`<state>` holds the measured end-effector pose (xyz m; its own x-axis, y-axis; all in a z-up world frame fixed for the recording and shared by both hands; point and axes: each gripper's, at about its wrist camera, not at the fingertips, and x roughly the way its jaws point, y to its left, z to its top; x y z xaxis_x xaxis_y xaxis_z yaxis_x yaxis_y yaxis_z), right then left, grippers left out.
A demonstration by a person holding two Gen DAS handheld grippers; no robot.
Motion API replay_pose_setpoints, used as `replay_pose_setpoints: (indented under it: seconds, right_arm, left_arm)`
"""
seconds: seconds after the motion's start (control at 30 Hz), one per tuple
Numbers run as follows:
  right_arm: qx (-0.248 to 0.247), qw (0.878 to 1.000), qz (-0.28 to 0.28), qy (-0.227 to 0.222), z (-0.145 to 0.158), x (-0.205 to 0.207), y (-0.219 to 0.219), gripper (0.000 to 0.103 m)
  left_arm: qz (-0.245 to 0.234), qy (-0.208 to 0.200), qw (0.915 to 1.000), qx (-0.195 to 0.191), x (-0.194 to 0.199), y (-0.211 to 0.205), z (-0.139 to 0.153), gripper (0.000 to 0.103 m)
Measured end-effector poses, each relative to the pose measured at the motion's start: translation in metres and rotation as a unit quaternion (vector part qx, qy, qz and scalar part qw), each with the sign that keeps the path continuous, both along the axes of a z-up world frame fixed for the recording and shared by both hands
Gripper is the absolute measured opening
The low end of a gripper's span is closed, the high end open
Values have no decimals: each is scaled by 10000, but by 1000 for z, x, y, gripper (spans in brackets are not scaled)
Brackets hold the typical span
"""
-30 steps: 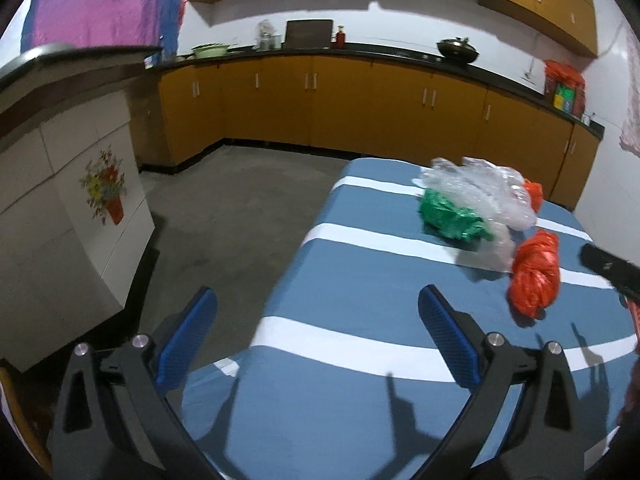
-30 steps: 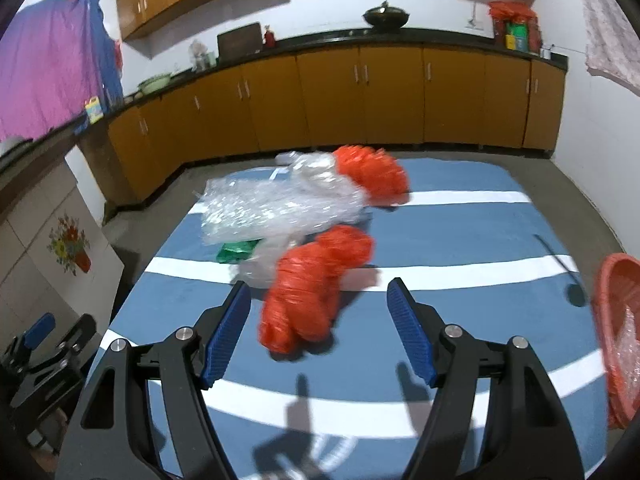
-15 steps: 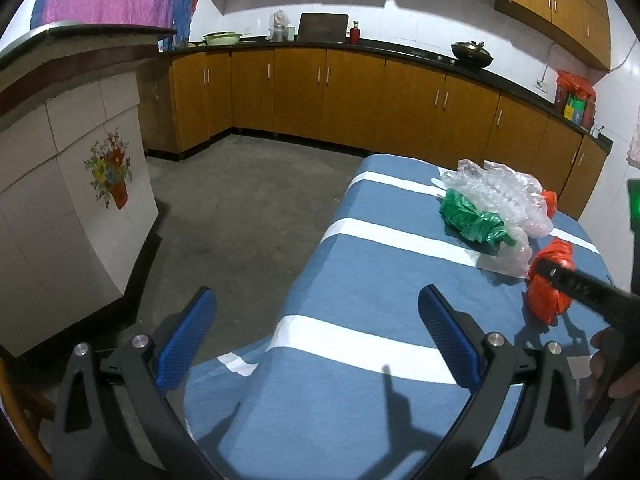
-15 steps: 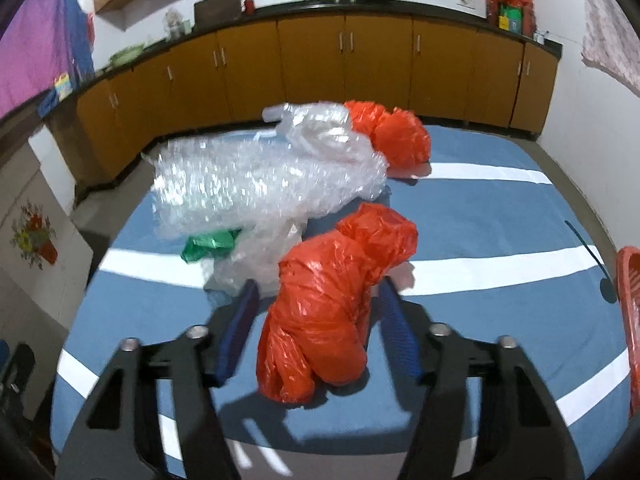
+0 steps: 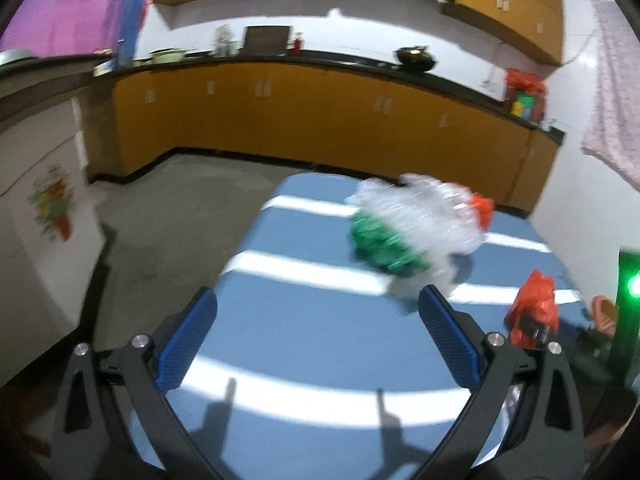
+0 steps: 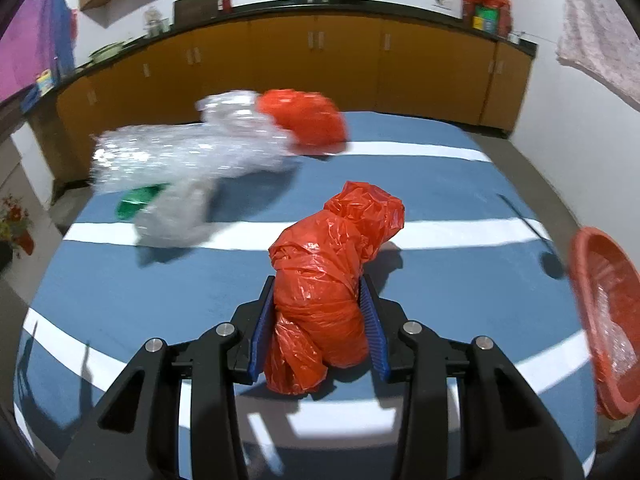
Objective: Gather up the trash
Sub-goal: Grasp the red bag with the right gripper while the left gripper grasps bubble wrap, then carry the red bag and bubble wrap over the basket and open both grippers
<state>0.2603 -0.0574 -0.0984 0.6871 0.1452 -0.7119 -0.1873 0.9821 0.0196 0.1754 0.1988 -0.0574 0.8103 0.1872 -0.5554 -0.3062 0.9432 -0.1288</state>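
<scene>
A crumpled red plastic bag (image 6: 332, 272) lies on the blue striped table (image 6: 440, 168), also visible in the left wrist view (image 5: 536, 304). My right gripper (image 6: 318, 294) has it between its blue pads, which press its sides as the jaws are still closing. Behind it lies clear bubble wrap (image 6: 192, 156) over a green bag (image 6: 138, 200), with a second red bag (image 6: 308, 118) at the far end. My left gripper (image 5: 318, 300) hovers open over the table's near left part with nothing between its fingers, short of the bubble wrap (image 5: 424, 212) and green bag (image 5: 380, 244).
A red basket (image 6: 578, 280) holding some clear plastic stands off the table's right edge. Orange kitchen cabinets (image 6: 320, 64) with a dark counter run along the back wall. A tiled counter (image 5: 44, 208) stands left of the table across bare concrete floor.
My right gripper came forward and down over the near red bag and its jaws narrowed around it. The left gripper swung right, toward the bubble wrap pile, staying open.
</scene>
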Motion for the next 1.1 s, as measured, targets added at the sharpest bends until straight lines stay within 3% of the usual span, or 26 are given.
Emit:
replay_pose_setpoints:
  seconds: [0.13,0.2,0.3,0.47,0.53,0.6,0.7,0.8,1.1]
  right_arm:
    - [48,9997,-255,17,1,-3,-29,41]
    - [65,9995,-319,16,2,-4,-36,41]
    - [104,9992,-385,3,4,-5,-47,41]
    - [88,9991,-396,-78,8,-9,-57,41]
    - [79,9991,-402,-101,9,-9,-60,41]
    - [81,9991,-413,-104,9,-8,-63,41]
    - [96,9989,-444,-93,8,-9,-67,41]
    - [104,9989,-458,-89,8,-12,-69,41]
    - [104,9987,-461,-188,17,-24,-74,40]
  left_arm:
    - [-357,-137,9993,-36,36,-20,14,98]
    - [-488,-130,9987,24,55,-30,17,89]
    - [-590,54,9982,96,83,-42,14,79]
    - [-576,553,9966,-178,118,-41,-7,68]
    - [-577,653,9958,-281,125,-40,-13,60]
    - [-653,684,9948,-374,128,-41,-18,35]
    - [-839,623,9938,-372,128,-47,-18,12]
    - [-995,528,9932,-310,121,-54,-16,5]
    - [-1546,133,9876,-219,73,-84,9,4]
